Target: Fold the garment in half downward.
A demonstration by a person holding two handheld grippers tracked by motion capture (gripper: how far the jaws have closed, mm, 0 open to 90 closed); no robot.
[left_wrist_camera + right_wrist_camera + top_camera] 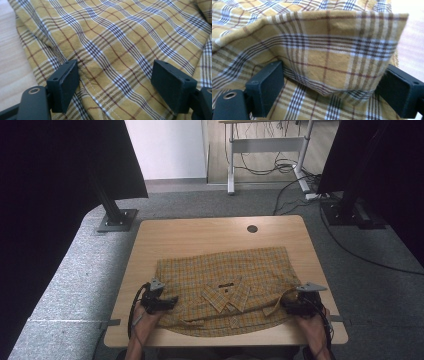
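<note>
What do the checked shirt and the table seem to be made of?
Shirt: it looks like soft woven cloth, probably cotton, matte; the weave and limp folds show in the gripper views. Table: pale wood or a wood-look laminate, smooth, with faint grain lines; I cannot tell which.

Soft woven plaid shirt point(225, 290), matt wood table point(200, 232)

Grey carpet floor point(75, 270), white wall point(167, 147), far desk legs point(231, 165).

Plaid shirt point(225, 287) flat on wood tbl point(200, 232)
</note>
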